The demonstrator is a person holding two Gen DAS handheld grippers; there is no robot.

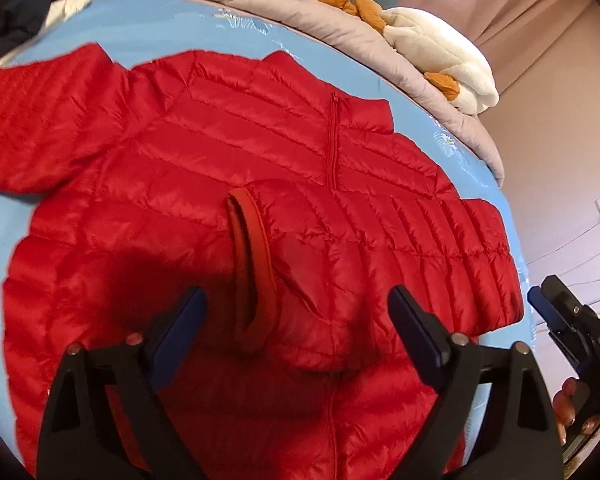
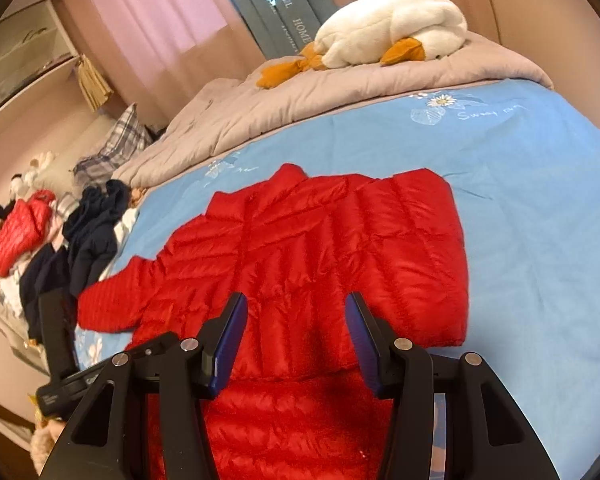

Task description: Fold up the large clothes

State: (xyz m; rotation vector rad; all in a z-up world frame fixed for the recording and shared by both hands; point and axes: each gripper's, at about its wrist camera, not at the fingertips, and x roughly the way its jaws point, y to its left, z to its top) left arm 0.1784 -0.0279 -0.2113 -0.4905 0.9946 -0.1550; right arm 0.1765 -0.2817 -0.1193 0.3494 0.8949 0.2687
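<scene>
The red jacket (image 1: 228, 184) hem was cut off by the lower edge; its left sleeve (image 1: 32, 120) cuff ran past the frame edge

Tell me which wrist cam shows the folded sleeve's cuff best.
Left wrist: the cuff lies open-ended on the red jacket, just ahead of the open left gripper. Right wrist shows the jacket, but no cuff is distinguishable there.

A white plush goose (image 2: 384, 28) with orange feet lay on a grey quilt (image 2: 300, 96) far beyond the tongs. Dark clothes (image 2: 92, 236) and another red jacket (image 2: 20, 228) were heaped to their left, on the far side of the blue sheet (image 2: 540, 200)
</scene>
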